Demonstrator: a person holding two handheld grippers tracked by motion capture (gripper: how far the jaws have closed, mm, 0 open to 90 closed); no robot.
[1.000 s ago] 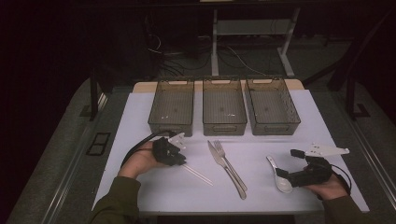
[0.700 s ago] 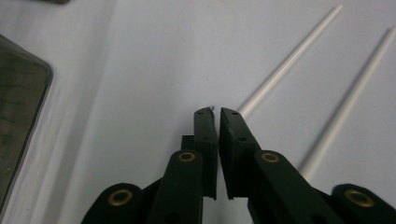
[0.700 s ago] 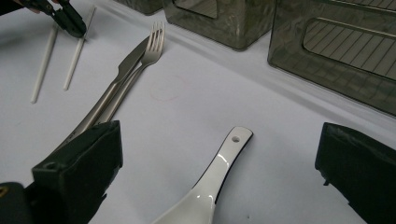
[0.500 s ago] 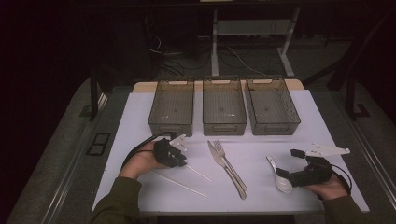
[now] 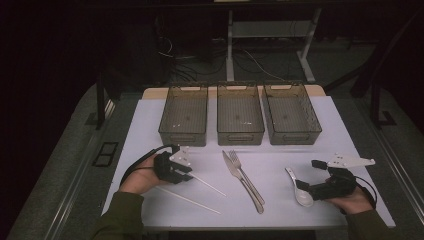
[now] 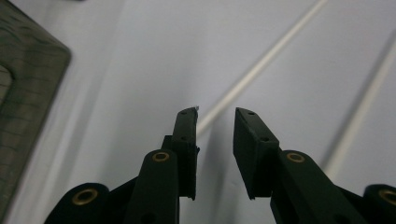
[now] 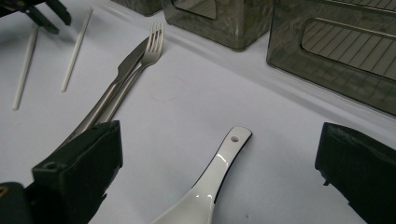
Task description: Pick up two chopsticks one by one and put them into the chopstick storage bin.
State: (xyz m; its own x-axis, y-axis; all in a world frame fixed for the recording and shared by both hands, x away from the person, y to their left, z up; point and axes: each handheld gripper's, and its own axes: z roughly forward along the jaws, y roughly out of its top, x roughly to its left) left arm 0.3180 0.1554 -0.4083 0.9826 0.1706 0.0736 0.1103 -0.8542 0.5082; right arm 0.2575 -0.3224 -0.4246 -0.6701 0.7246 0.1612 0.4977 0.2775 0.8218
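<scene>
Two white chopsticks lie on the white table at the left. The farther chopstick [image 5: 207, 184] [image 6: 261, 65] has its near end between the jaws of my left gripper [image 5: 189, 174] [image 6: 215, 116], which stand slightly apart and do not clamp it. The nearer chopstick [image 5: 187, 200] [image 6: 364, 107] lies loose beside it. A white ceramic spoon [image 5: 299, 189] [image 7: 210, 186] rests on the table at the right. My right gripper [image 5: 312, 179] [image 7: 219, 130] is wide open, one jaw on each side of the spoon, touching nothing.
A steel knife [image 5: 239, 179] and fork [image 5: 246, 176] lie side by side mid-table, also in the right gripper view [image 7: 130, 70]. Three smoky plastic bins stand in a row behind: left [image 5: 183, 134], middle [image 5: 240, 135], right [image 5: 295, 136].
The two chopsticks lay close together a second ago; now the nearer one lies apart, closer to the table's front edge. The right gripper has not moved.
</scene>
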